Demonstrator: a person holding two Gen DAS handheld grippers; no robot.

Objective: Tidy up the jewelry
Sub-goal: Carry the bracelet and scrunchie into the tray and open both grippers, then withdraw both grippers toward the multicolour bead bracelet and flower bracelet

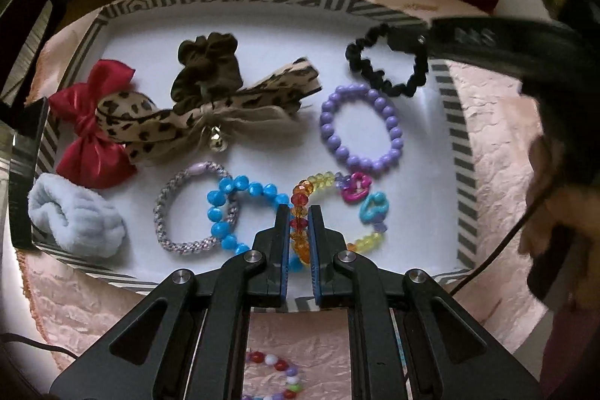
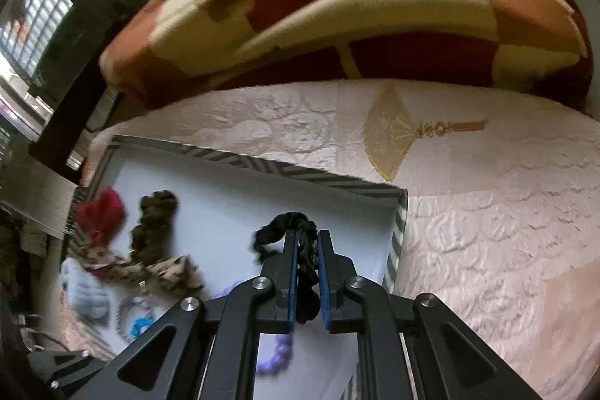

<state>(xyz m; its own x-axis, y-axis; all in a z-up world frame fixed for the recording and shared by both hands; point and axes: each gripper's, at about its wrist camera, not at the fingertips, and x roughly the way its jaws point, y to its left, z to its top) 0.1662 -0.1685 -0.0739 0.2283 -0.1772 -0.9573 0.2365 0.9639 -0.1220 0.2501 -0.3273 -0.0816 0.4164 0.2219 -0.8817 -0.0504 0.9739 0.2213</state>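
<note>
A white tray (image 1: 270, 21) with a striped rim lies on a pink bedspread and holds hair ties and bracelets. My left gripper (image 1: 299, 212) is shut on a multicoloured translucent bead bracelet (image 1: 317, 182) at the tray's near edge. My right gripper (image 2: 307, 237) is shut on a black scrunchie (image 2: 273, 231), which hangs over the tray's far right corner; it also shows in the left wrist view (image 1: 386, 62), held by the right gripper (image 1: 423, 38). A purple bead bracelet (image 1: 360, 126), a blue bead bracelet (image 1: 232, 212) and a braided hair tie (image 1: 191, 208) lie in the tray.
A red bow (image 1: 90, 126), a leopard-print bow (image 1: 195, 119), a brown scrunchie (image 1: 206, 70) and a pale blue scrunchie (image 1: 75, 216) fill the tray's left side. Another bead bracelet (image 1: 277, 373) lies on the bedspread below my left gripper. A folded blanket (image 2: 337, 17) lies behind the tray.
</note>
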